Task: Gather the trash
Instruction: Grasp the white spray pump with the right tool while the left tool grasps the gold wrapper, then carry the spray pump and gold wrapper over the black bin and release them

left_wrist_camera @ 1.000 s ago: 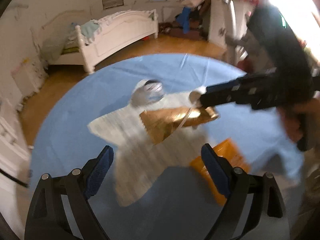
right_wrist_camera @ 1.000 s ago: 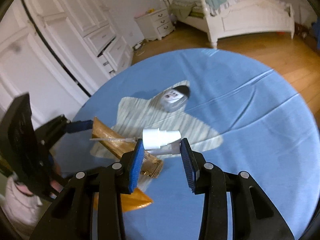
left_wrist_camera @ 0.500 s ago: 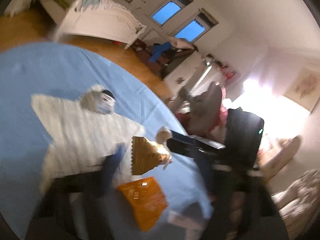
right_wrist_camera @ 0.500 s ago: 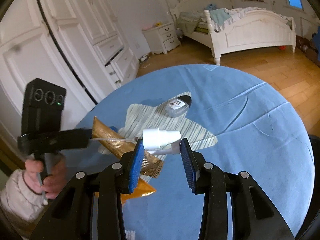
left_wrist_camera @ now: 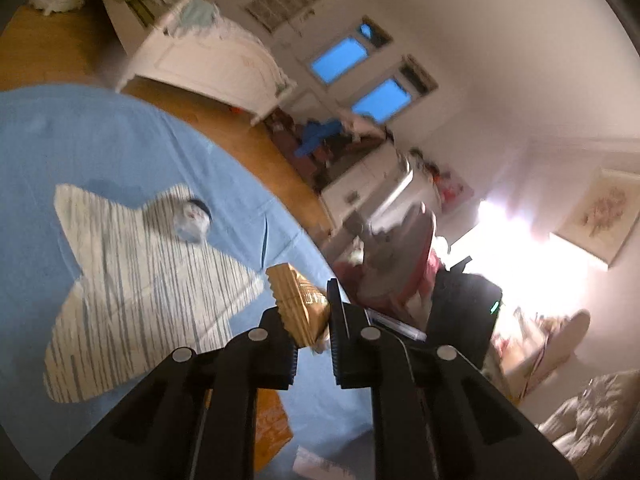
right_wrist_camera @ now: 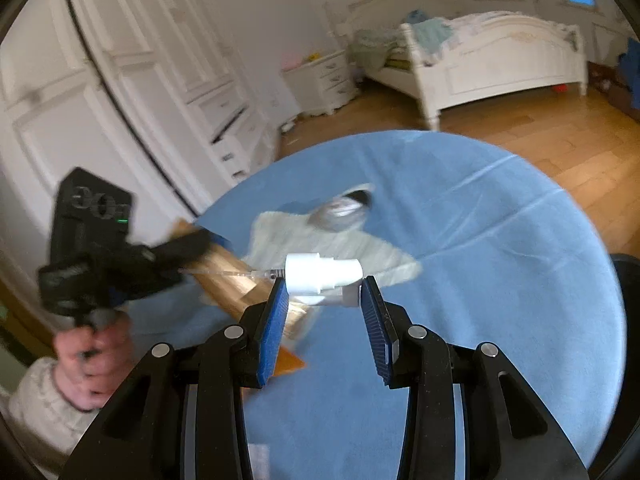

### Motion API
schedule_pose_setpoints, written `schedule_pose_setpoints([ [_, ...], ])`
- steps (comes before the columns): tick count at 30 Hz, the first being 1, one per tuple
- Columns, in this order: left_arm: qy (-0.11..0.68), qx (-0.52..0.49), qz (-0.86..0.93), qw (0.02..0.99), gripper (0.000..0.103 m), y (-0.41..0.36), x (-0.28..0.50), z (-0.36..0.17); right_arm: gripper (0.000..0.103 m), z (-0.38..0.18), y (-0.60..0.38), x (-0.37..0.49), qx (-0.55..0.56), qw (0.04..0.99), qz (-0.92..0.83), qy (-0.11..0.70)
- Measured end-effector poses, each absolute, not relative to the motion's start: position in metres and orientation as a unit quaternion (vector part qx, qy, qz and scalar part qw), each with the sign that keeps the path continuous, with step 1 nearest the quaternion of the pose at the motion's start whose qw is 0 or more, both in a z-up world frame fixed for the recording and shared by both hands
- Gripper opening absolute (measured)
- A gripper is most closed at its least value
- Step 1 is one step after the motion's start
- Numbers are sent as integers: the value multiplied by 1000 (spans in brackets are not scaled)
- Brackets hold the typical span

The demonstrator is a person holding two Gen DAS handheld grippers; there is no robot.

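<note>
Left wrist view: my left gripper now has its jaws closed on the gold wrapper, which sits pinched between the pads at about 12 o'clock from my fingertips. A second ago those jaws were spread wide over the blue table with nothing in them, so the grab is new. The striped cloth lies off at 9 o'clock, the small jar at 10 o'clock on its far edge, and an orange packet lies on the table under my fingers toward 6 o'clock. The view is tilted and blurred, which I read as the wrapper being lifted.

Right wrist view: my right gripper is clamped as before on the white spray pump, its thin tube pointing to 9 o'clock. The left gripper shows at 9 o'clock, blurred, gripping the gold wrapper, whose near end reaches down beside my left finger.

My judgement: both pieces of trash are in hand; the jar and orange packet remain. No bin is visible in either view.
</note>
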State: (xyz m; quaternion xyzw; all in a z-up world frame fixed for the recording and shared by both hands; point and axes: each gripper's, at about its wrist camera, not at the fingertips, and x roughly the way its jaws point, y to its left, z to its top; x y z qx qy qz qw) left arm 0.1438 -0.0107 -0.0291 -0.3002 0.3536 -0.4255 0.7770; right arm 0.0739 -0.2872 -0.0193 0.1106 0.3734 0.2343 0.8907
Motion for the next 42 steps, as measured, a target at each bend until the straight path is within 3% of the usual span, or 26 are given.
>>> schedule_pose_setpoints([
  [9, 369, -288, -422, 777, 14, -46, 150, -19, 38, -31, -405, 50, 208, 902, 149, 347],
  [18, 406, -215, -487, 743, 14, -208, 154, -16, 38, -64, -539, 7, 293, 896, 24, 333],
  [25, 428, -138, -508, 735, 14, -313, 148, -27, 39, -93, -590, -9, 322, 881, -14, 346],
  [33, 429, -68, -496, 751, 16, -358, 141, -36, 39, -123, -609, -5, 336, 865, -21, 372],
  [34, 431, -59, -491, 754, 21, -361, 142, -37, 46, -124, -609, -2, 337, 863, -20, 375],
  [35, 433, -53, -486, 757, 25, -362, 142, -38, 62, -124, -610, -1, 338, 863, -21, 375],
  [37, 433, -32, -468, 770, 60, -365, 142, -40, 77, -124, -609, -2, 336, 866, -27, 369],
  [39, 418, -20, -451, 788, 83, -361, 137, -37, 77, -124, -609, -3, 333, 867, -28, 369],
  [42, 413, -4, -436, 800, 87, -353, 132, -32, 77, -119, -606, -6, 339, 866, -30, 366],
])
